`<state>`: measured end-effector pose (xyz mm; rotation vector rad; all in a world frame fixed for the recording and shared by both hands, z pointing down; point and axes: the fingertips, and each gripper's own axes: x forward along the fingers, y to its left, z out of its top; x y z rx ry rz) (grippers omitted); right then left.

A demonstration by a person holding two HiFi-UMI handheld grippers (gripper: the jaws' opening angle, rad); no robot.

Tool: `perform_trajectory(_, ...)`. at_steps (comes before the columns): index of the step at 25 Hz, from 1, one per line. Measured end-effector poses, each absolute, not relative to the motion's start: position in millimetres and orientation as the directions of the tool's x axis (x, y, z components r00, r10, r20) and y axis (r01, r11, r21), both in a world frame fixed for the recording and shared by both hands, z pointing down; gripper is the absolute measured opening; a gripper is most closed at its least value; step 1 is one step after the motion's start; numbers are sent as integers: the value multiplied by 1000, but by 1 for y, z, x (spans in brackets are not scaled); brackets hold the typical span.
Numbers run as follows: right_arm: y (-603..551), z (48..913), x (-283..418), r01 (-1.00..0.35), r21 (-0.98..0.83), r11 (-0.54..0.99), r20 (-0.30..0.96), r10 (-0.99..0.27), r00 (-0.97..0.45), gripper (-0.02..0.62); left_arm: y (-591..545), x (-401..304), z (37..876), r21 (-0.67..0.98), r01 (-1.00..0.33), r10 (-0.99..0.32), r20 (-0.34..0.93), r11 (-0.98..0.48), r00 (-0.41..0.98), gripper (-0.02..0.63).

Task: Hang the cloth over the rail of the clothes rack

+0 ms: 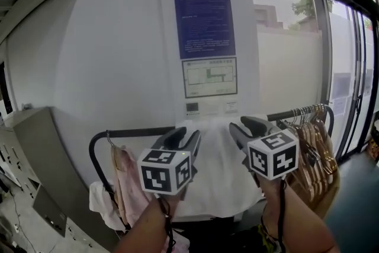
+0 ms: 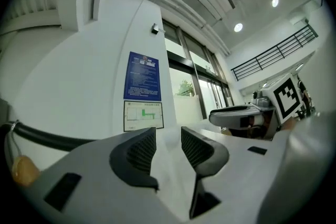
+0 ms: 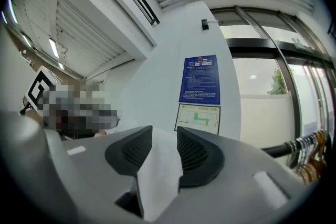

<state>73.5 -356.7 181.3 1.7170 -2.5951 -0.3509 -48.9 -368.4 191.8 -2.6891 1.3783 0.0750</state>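
In the head view a white cloth (image 1: 219, 181) lies draped over the black rail (image 1: 133, 133) of the clothes rack and hangs down in front of it. Both grippers sit at its top edge, level with the rail. My left gripper (image 1: 185, 134) holds the cloth's left part and my right gripper (image 1: 247, 125) its right part. In the left gripper view the cloth (image 2: 170, 165) runs between the narrow-set jaws of that gripper (image 2: 169, 136). In the right gripper view a fold of cloth (image 3: 160, 176) fills the gap of the right gripper (image 3: 165, 136).
Several wooden hangers (image 1: 314, 151) crowd the rail's right end. A pink garment (image 1: 127, 186) hangs at its left end. Close behind the rack stands a white pillar with a blue notice (image 1: 204, 18). Glass doors (image 1: 346, 68) are at the right, a grey cabinet (image 1: 41, 157) at the left.
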Motion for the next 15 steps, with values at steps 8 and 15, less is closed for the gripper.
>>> perform_trajectory(8,-379,211,138,-939,149,311,-71,-943,-324,144,-389,-61,234,-63,-871,-871,-41,-487,490,152)
perform_trajectory(15,-392,205,155,-948,170,271,-72,-956,-286,130,-403,-58,237,-59,-874,-875,-19,-482,484,103)
